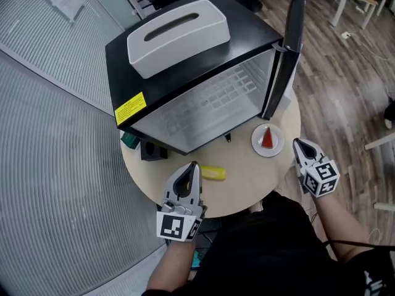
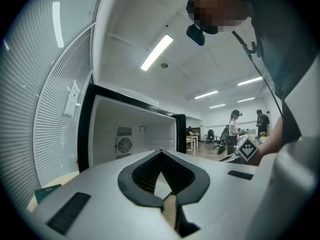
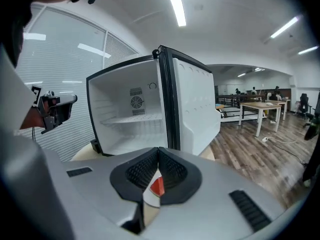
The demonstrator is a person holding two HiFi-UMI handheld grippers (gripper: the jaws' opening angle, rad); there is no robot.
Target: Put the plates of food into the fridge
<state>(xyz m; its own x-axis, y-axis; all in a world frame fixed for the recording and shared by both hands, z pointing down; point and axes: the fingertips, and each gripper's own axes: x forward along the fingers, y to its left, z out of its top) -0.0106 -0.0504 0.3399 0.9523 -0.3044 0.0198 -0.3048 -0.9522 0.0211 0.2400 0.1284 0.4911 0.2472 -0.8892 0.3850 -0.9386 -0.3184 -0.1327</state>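
Dark clothing and both forearms fill the bottom of the head view. Above them the left gripper (image 1: 195,164) and the right gripper (image 1: 296,141) hang over the near edge of the round table (image 1: 247,187), both with their tips pressed together and nothing held. A small white plate (image 1: 268,148) carrying a red wedge of food (image 1: 267,139) sits just ahead of the right gripper, near the foot of the open door (image 1: 290,36) of the mini fridge (image 1: 185,66). A yellow oblong piece (image 1: 213,173) lies bare on the table by the left gripper. A white tissue box (image 1: 179,32) rests on top of the fridge.

Seen from the left gripper view, the closed jaws point at the fridge's empty white interior (image 2: 107,139).

From the right gripper view, the jaws meet, and the red wedge (image 3: 157,186) shows through the gap behind the tips, with the wire shelf (image 3: 132,119) beyond.

That plate looks light, stiff and smooth-rimmed, so probably slippery. The near rim seems the best place to pinch it. Keep it level, since the wedge lies loose and could slide.
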